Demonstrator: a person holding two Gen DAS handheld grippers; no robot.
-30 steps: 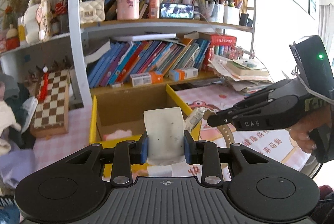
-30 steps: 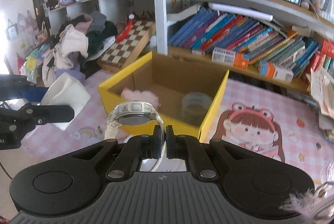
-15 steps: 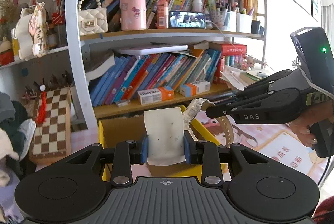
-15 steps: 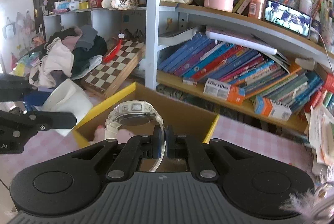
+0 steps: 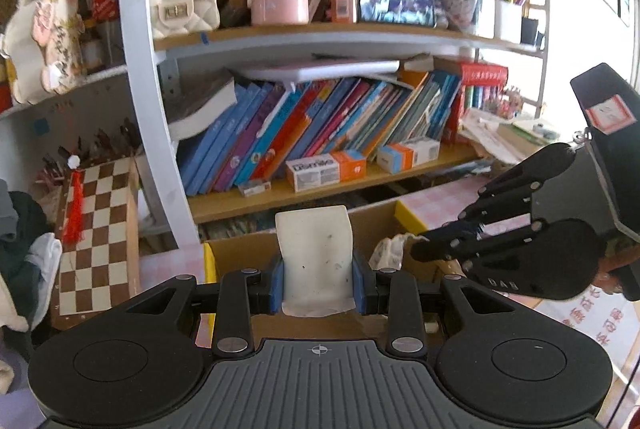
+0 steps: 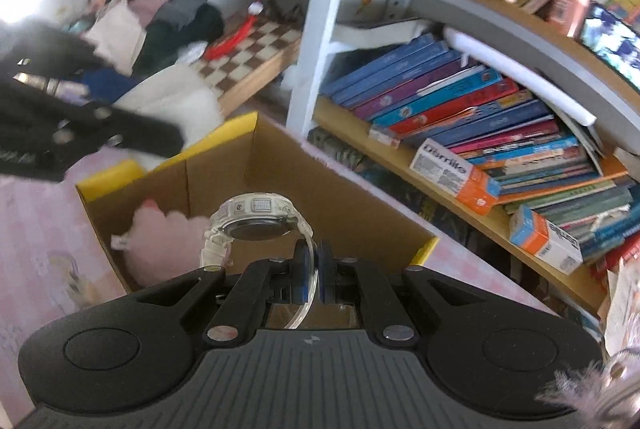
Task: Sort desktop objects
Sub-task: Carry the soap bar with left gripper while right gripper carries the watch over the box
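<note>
White watch (image 6: 256, 225) sits clamped by its translucent strap between the closed fingers of the right gripper (image 6: 313, 271), its dial level and raised above the open cardboard box (image 6: 340, 201). Below it, inside the box near the left wall, lies a pink plush item (image 6: 164, 249). The left gripper (image 5: 318, 279) has its blue pads (image 5: 276, 283) pressed on both sides of a white cup (image 5: 316, 257), held upright over the box's near edge. Across the box, the right gripper's black fingers point left, the watch just beside the cup. Behind the box stands a bookshelf (image 5: 320, 33) of leaning books; a chessboard (image 5: 96, 229) lies left of it.
</note>
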